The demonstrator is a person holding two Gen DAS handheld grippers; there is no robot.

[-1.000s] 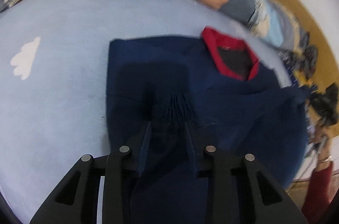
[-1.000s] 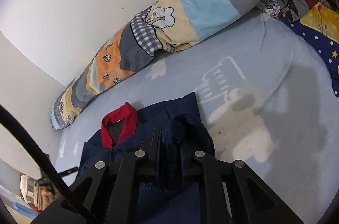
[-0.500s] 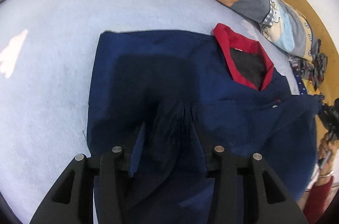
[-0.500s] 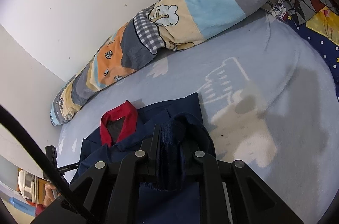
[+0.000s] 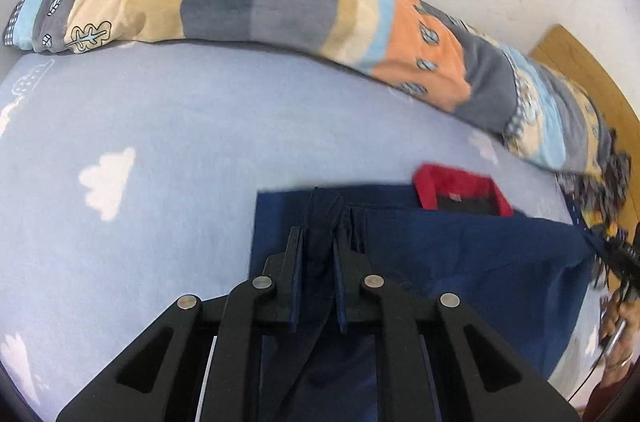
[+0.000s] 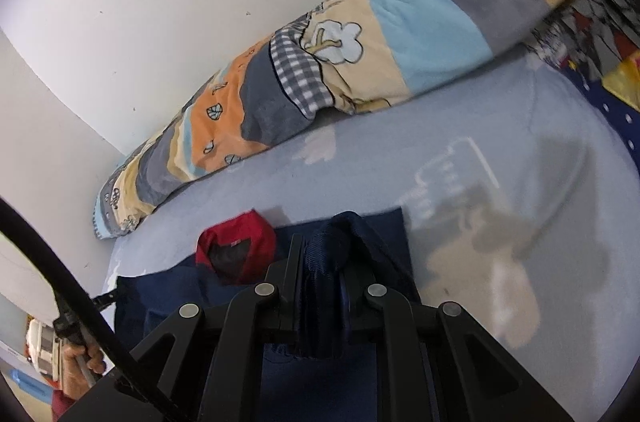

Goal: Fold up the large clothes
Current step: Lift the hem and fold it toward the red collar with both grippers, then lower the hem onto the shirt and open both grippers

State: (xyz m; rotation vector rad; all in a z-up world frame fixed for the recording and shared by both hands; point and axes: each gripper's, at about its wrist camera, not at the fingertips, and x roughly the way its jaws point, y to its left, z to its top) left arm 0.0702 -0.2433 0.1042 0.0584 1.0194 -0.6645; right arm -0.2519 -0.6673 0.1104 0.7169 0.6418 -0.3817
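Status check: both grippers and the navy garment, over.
Left gripper closing on a navy garment fold. Right gripper shut on bunched hem. Red collar up; bed sheet ahead shows nothing in the way.

The garment (image 5: 460, 262) is spread on the bed (image 5: 200, 150), its collar (image 5: 460, 182) at the far edge. A long rolled quilt (image 5: 280, 2) is laid along the far side, against the wall (image 6: 160, 2). More bedding (image 6: 600, 34) is piled at the far right.

Navy garment (image 5: 472, 262) matt knit cloth; bedsheet (image 5: 240, 142) soft matt fabric; quilt (image 6: 420, 34) fleecy; headboard (image 5: 592, 78) wood.
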